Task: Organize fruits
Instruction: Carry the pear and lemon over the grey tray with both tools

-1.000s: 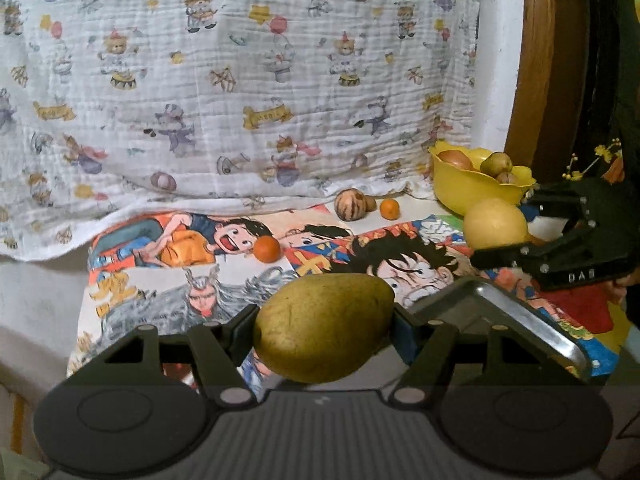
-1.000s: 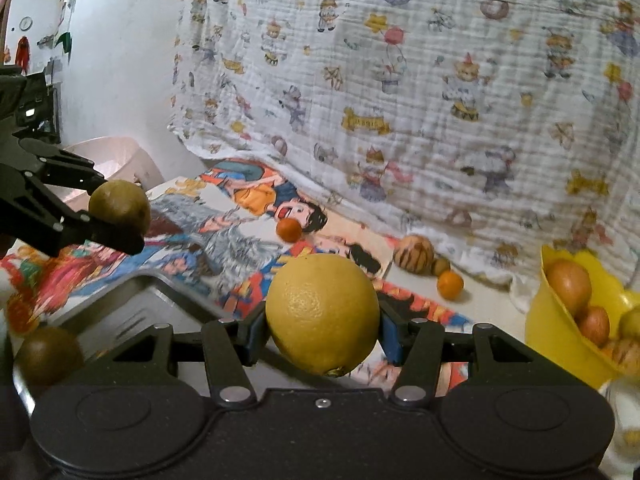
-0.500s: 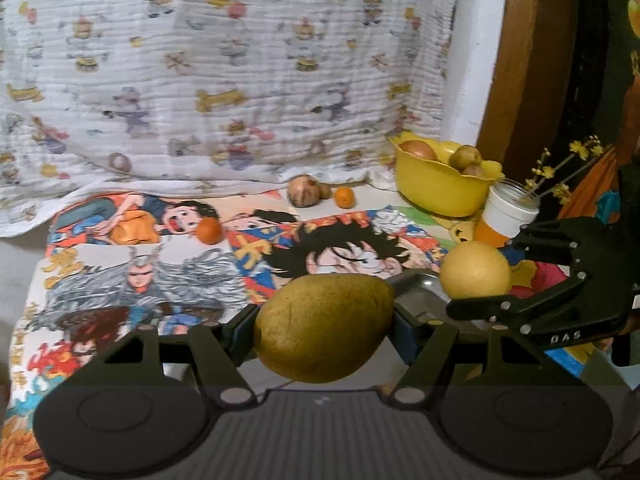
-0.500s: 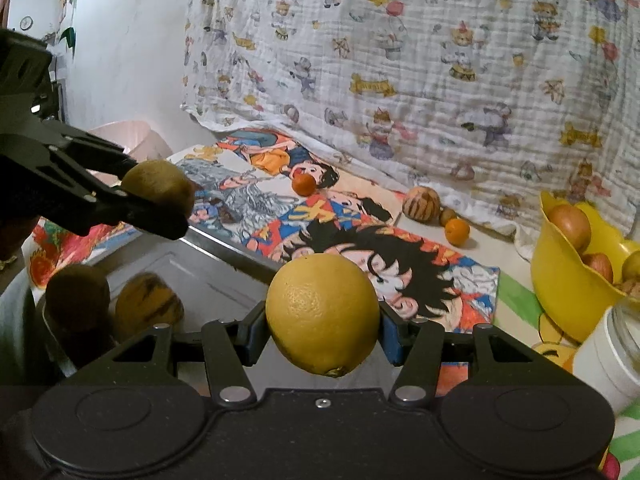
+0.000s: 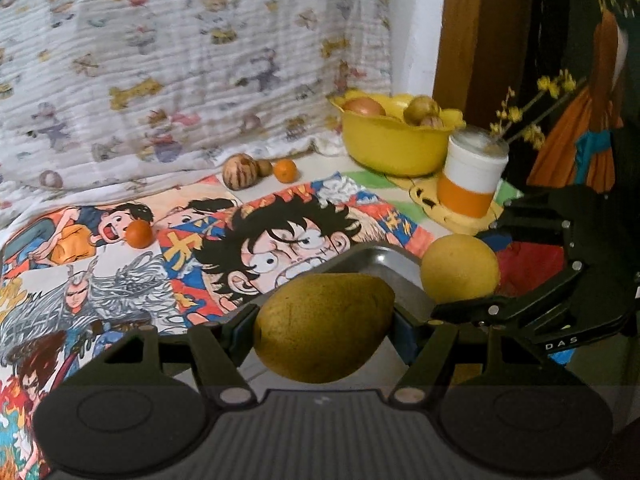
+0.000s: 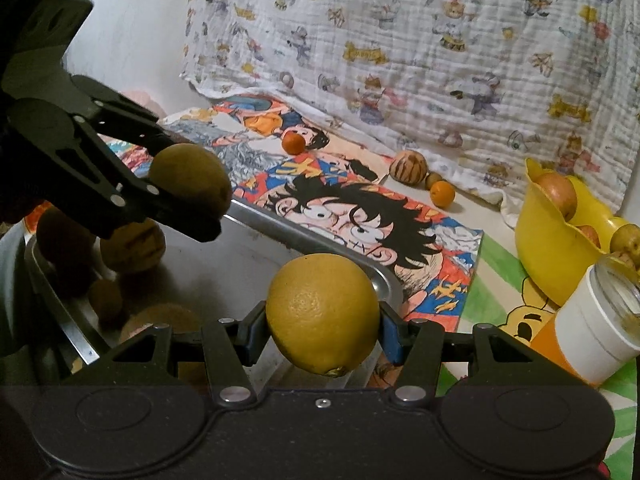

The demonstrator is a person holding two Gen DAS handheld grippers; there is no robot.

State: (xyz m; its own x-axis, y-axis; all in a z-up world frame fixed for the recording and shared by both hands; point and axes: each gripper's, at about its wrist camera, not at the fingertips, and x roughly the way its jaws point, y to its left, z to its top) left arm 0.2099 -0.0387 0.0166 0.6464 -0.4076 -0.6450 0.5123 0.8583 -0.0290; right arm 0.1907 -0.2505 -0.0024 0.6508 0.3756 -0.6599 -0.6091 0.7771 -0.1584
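We hold one fruit in each gripper. Our left gripper [image 5: 324,330] is squeezed shut on a green-brown mango [image 5: 325,327]. The mango lies sideways between the pads, so its long way runs from one pad to the other. Our right gripper [image 6: 323,316] is squeezed shut on a round yellow lemon [image 6: 323,314].

Both fruits hang over the metal tray [image 6: 224,268]. The tray sits at the near edge of the cartoon mat [image 5: 280,236]. The lemon hangs just above the tray's right corner. The mango hangs just in front of the tray's far rim, a bit higher up. The tray is right under both grippers, so the way to go is down. We think the right gripper is a little nearer to the tray floor, but the bent view makes it hard to be sure.

Some brown fruits [image 6: 134,246] already lie in the tray's left end. We think the mango should go down in the bare middle, not on top of them.

More fruit waits at the far edge of the mat: a small orange [image 5: 139,234], a striped fruit [image 5: 239,171] and another small orange [image 5: 285,171]. A yellow bowl [image 5: 392,148] with fruit sits at the far right corner, with a white and orange jar [image 5: 472,184] beside it.
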